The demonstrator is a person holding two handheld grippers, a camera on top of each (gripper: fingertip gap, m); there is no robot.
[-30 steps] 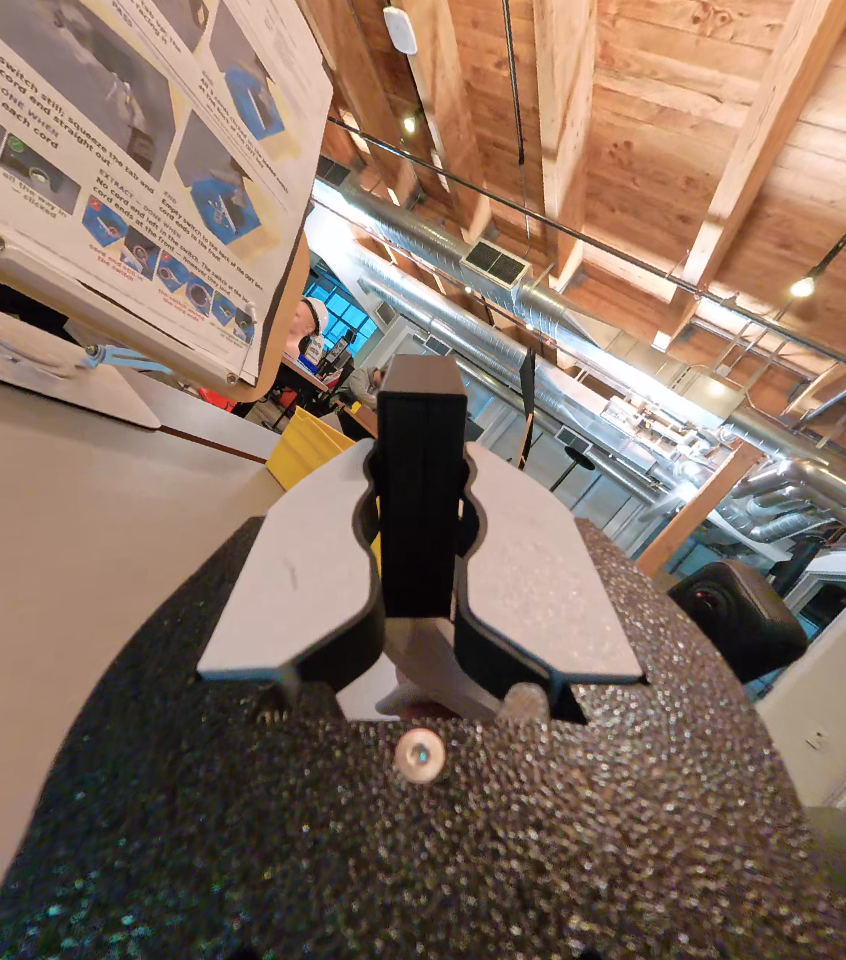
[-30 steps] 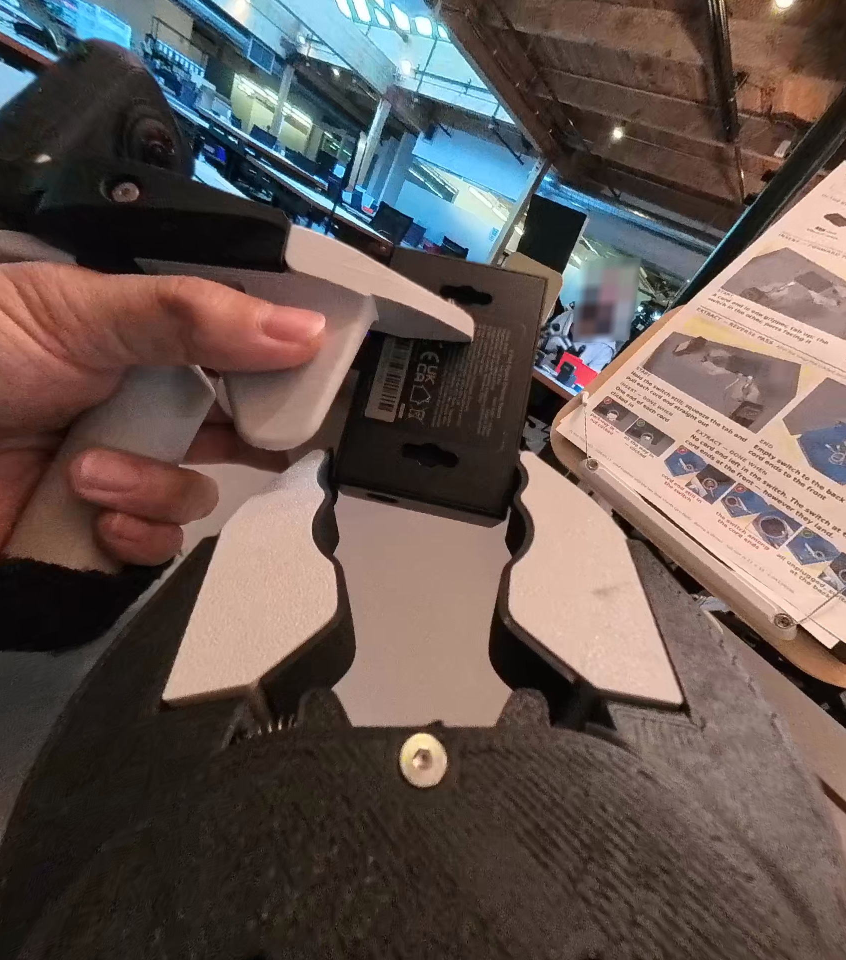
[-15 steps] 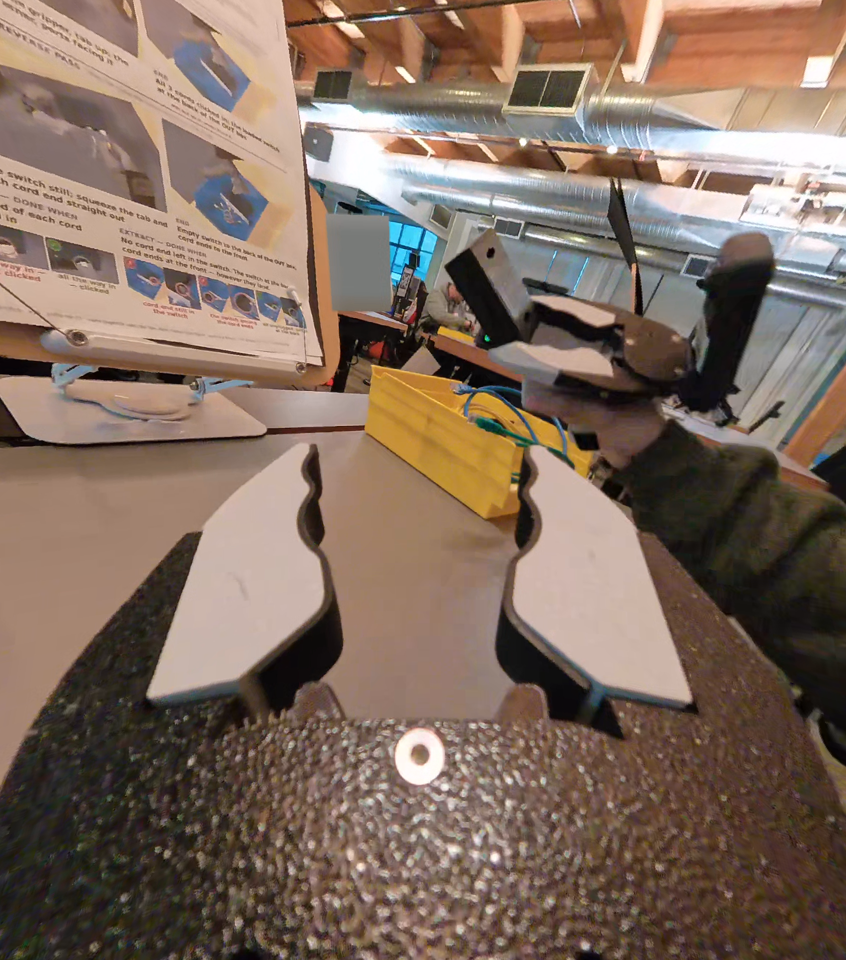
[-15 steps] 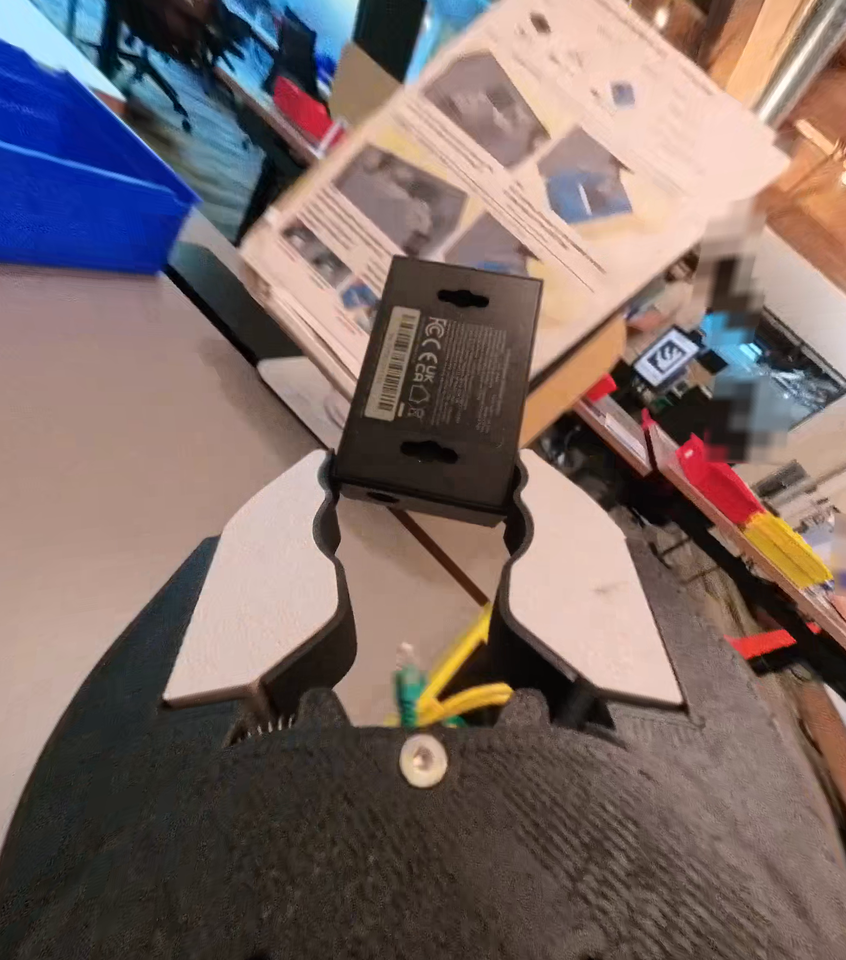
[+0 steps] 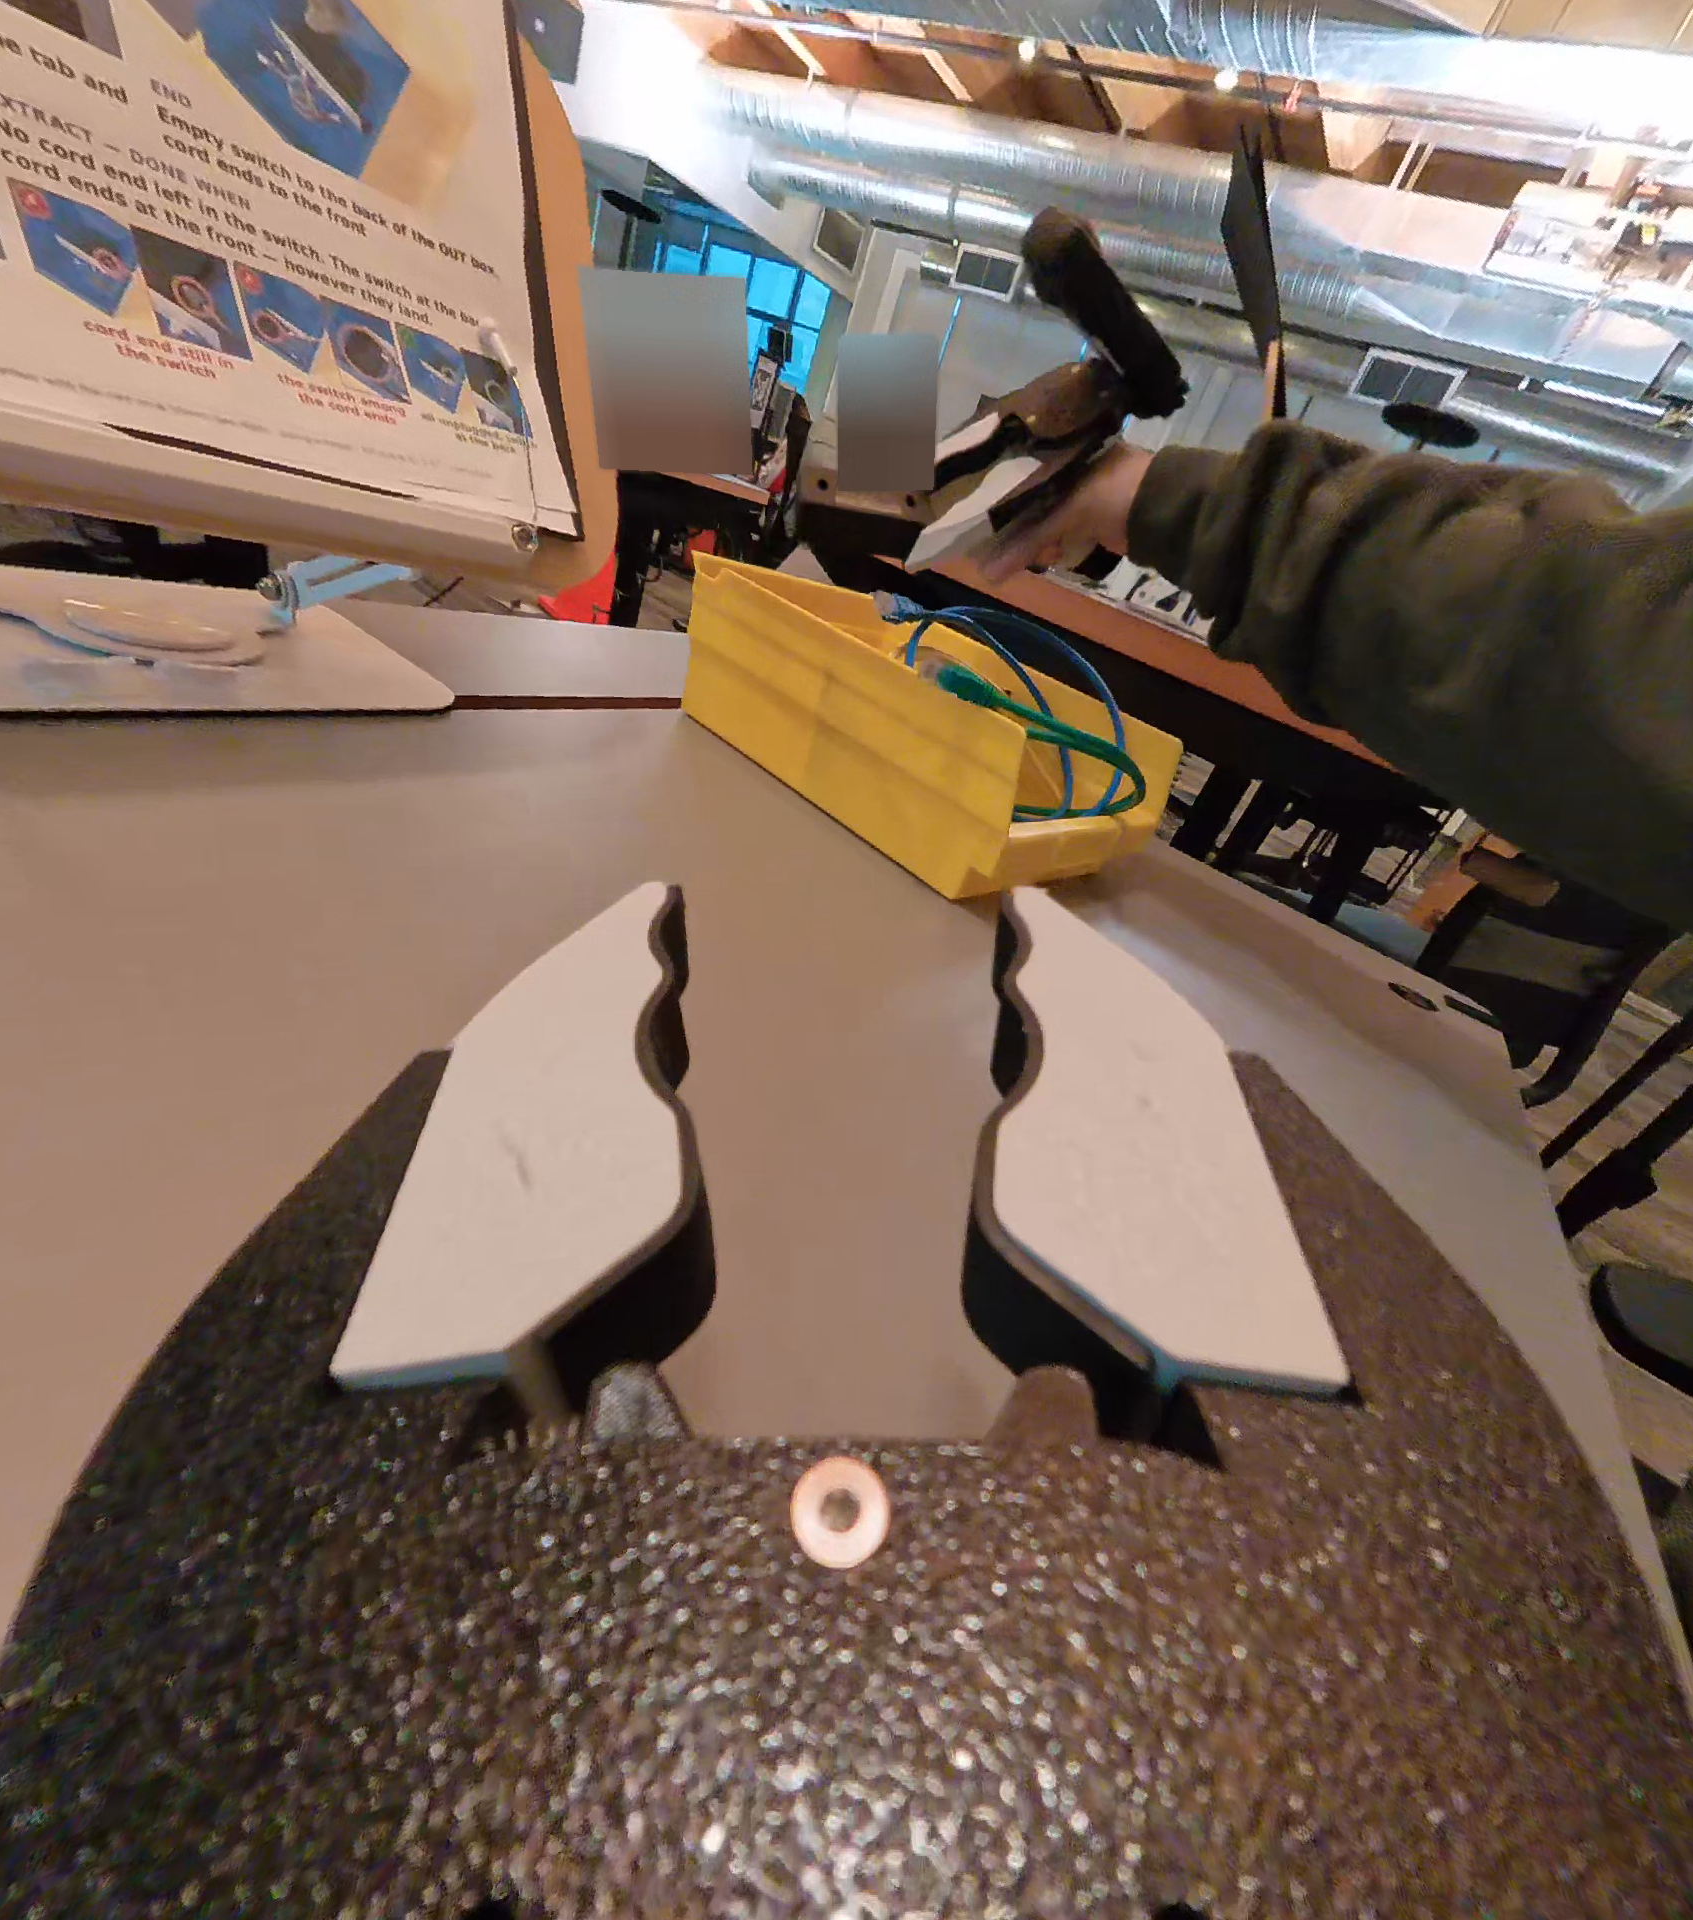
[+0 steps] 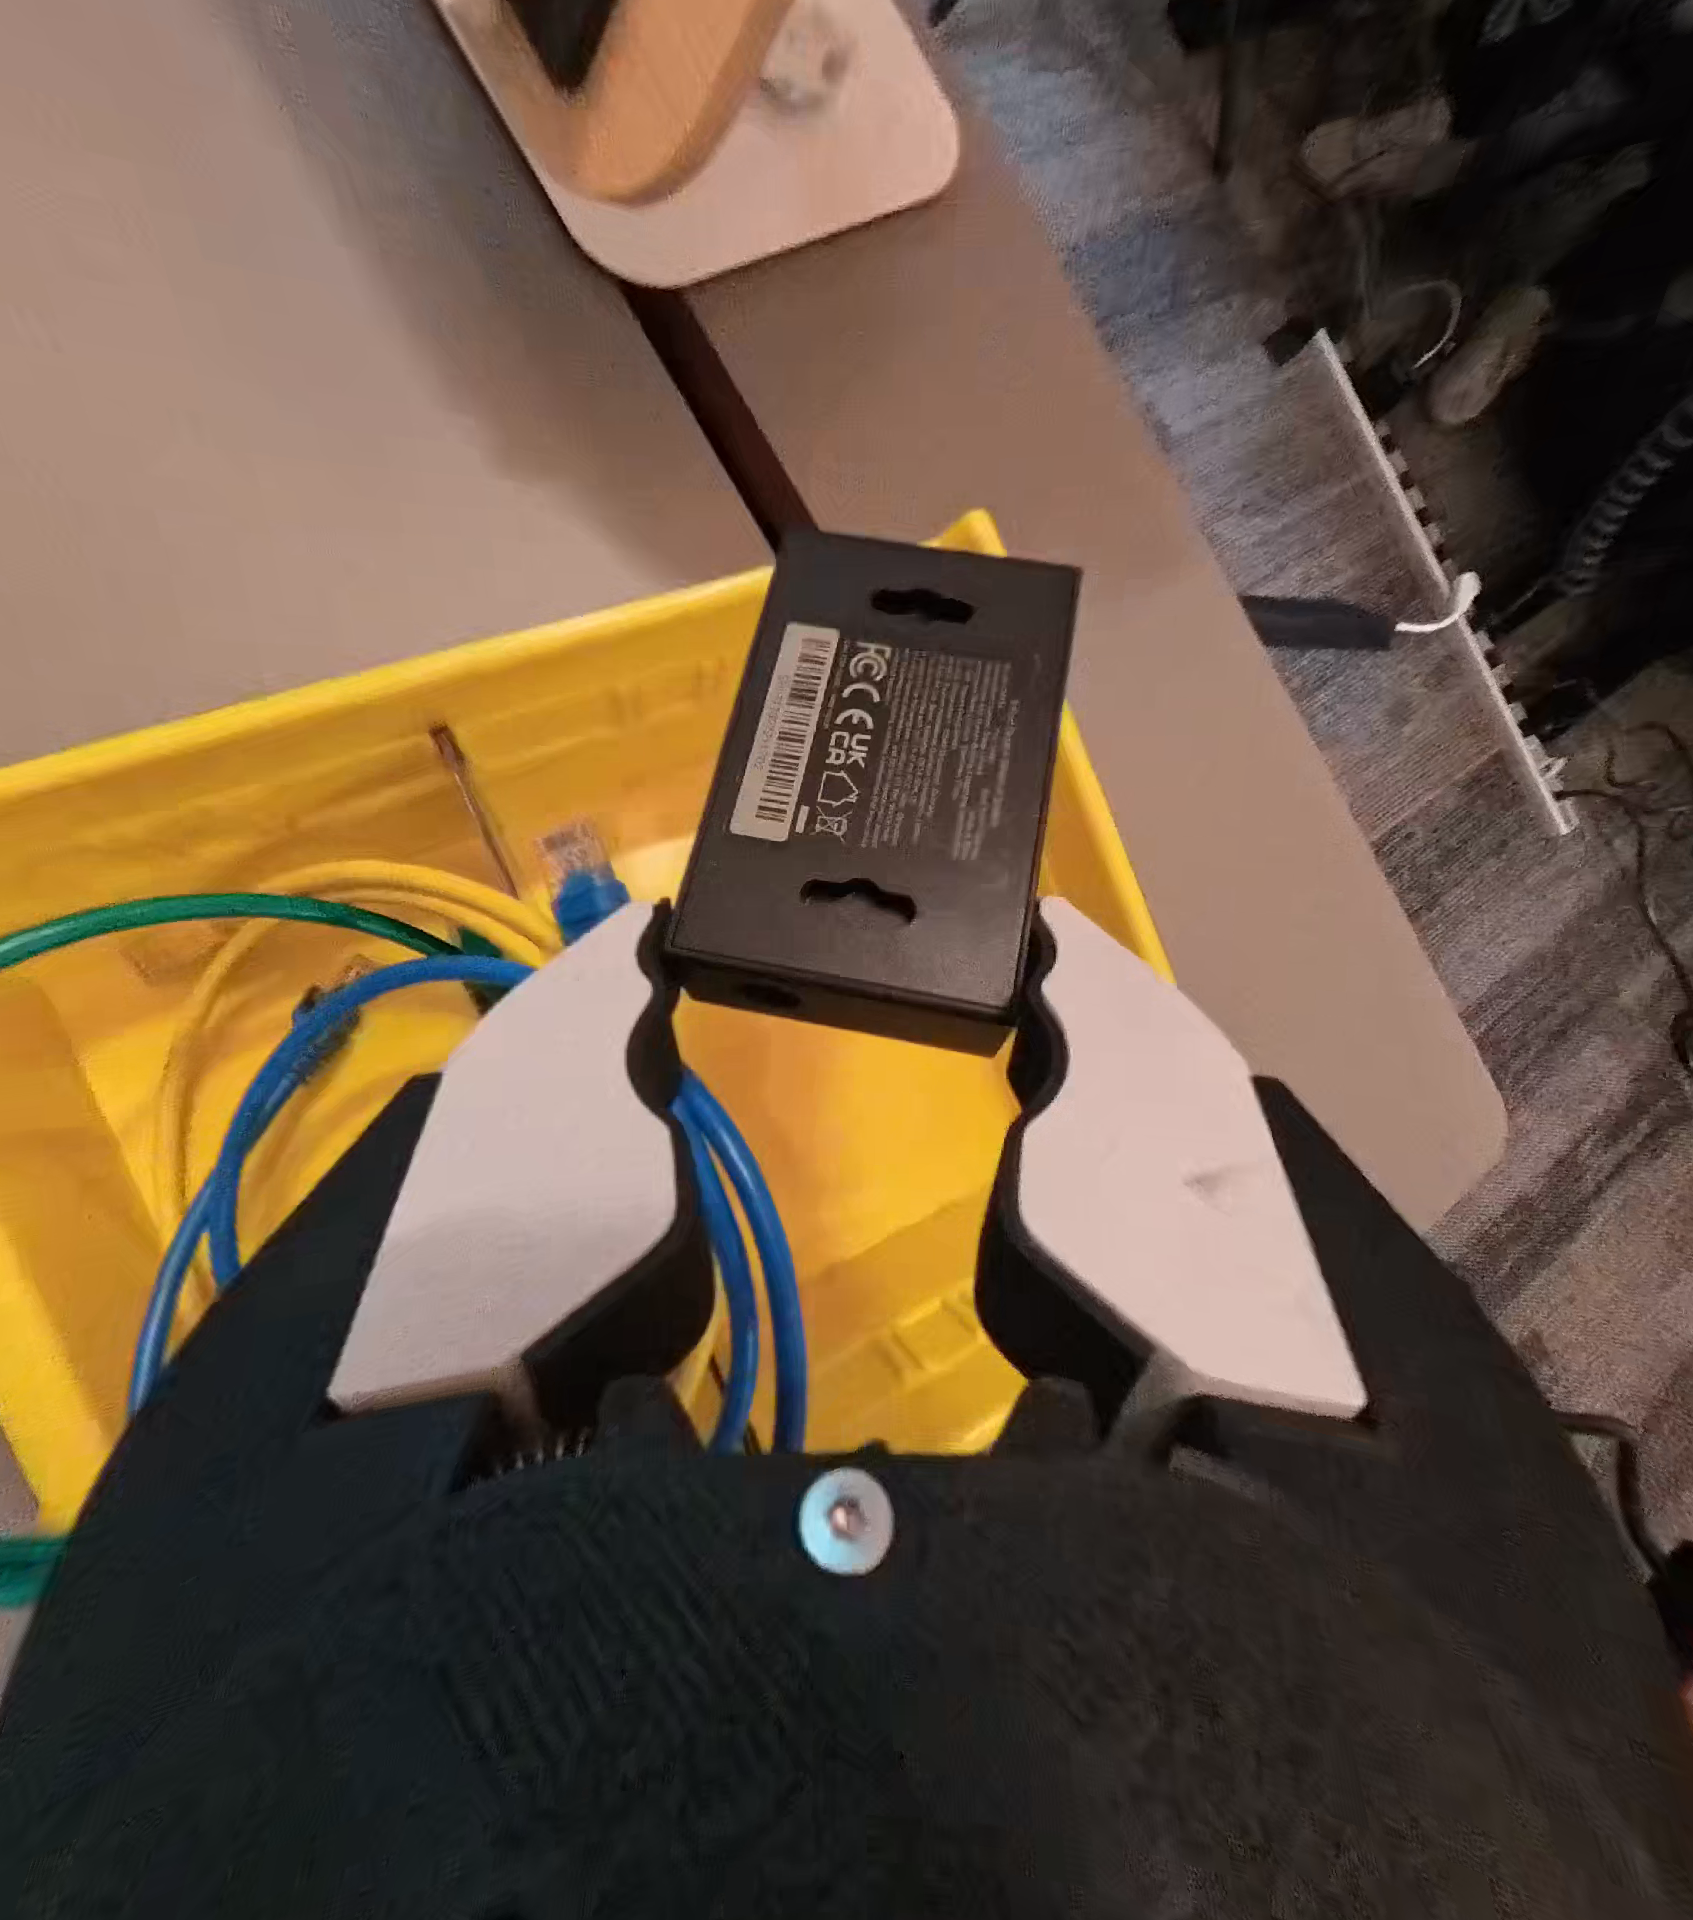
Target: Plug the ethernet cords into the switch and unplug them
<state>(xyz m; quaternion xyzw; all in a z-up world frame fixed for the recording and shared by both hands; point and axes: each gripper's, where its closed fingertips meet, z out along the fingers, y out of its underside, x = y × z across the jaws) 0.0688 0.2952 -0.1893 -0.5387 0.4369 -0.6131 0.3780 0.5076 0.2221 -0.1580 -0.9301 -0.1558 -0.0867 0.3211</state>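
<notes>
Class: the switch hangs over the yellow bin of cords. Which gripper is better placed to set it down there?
Right. The right gripper already grips the switch directly above the yellow bin; the left gripper is open, empty, short of it.

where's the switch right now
The black switch is clamped between the right gripper fingertips, centre of the right wrist view, held over the yellow bin of cords.

- Matte black rectangular plastic switch with a white barcode sticker and pale print.
- Bright yellow plastic bin at the desk's edge.
- Blue cord, green cord and yellow cord inside it.
- Grey-beige desk.
- Dark olive sleeve.
</notes>
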